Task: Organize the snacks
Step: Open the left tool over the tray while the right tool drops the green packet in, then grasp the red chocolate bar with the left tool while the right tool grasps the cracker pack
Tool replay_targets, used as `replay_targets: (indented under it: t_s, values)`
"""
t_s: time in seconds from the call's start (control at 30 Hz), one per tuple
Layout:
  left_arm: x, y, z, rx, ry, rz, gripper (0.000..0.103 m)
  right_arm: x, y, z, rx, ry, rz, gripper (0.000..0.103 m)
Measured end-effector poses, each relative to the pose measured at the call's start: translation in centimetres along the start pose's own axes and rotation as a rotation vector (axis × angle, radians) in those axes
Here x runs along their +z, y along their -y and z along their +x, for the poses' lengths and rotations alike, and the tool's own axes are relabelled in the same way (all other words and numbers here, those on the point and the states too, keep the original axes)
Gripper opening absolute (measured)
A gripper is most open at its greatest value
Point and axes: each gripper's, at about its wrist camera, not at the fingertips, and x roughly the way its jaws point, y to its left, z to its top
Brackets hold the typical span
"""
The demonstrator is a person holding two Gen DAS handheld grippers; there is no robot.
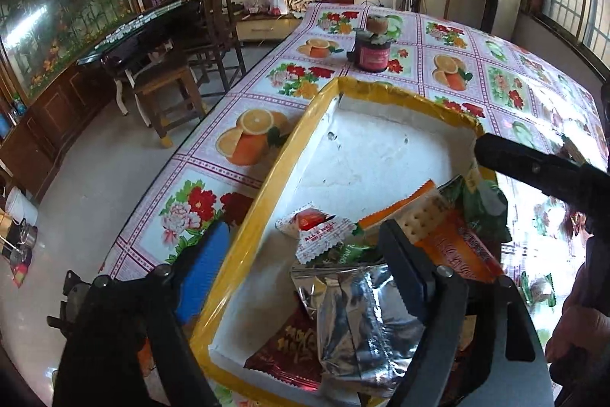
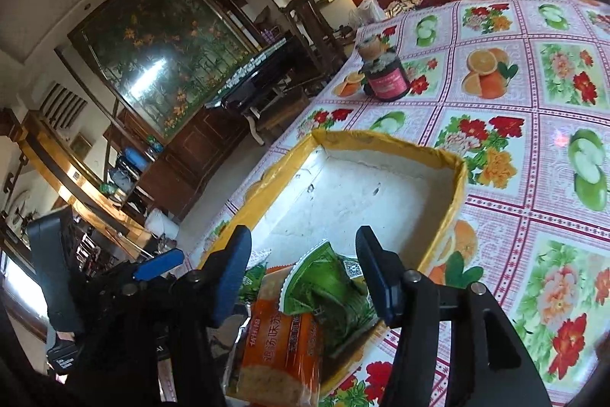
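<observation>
A white foam box with yellow taped rim (image 1: 267, 185) (image 2: 455, 193) sits on the flowered tablecloth. Its near end holds several snack packs: a silver foil pack (image 1: 354, 323), an orange cracker pack (image 1: 450, 239) (image 2: 282, 342), a green pack (image 1: 484, 205) (image 2: 328, 288), a small white-red sachet (image 1: 316, 231). My left gripper (image 1: 301, 254) is open, straddling the box's left wall above the packs. My right gripper (image 2: 301, 269) is open just above the green and orange packs; it also shows in the left wrist view (image 1: 533, 170).
A dark red jar (image 1: 371, 54) (image 2: 385, 79) stands on the table beyond the box. A small green-wrapped snack (image 1: 537, 288) lies on the cloth right of the box. Wooden chairs (image 1: 179, 79) and a dark table stand left of the table edge.
</observation>
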Motion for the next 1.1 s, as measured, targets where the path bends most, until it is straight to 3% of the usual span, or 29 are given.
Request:
replay_targets:
  t_s: [0.57,1.1]
  values:
    - [0.0,3.3,-2.3,-0.075,0.016,0.032,0.088,-2.5,7.6,-10.3,-0.148,0.126,0.142,0.063]
    - [-0.4,14.2,-4.0,-0.28,-0.016,0.183,0.089,-5.5,13.7,-18.8,-0.399,0.187,0.197,0.064]
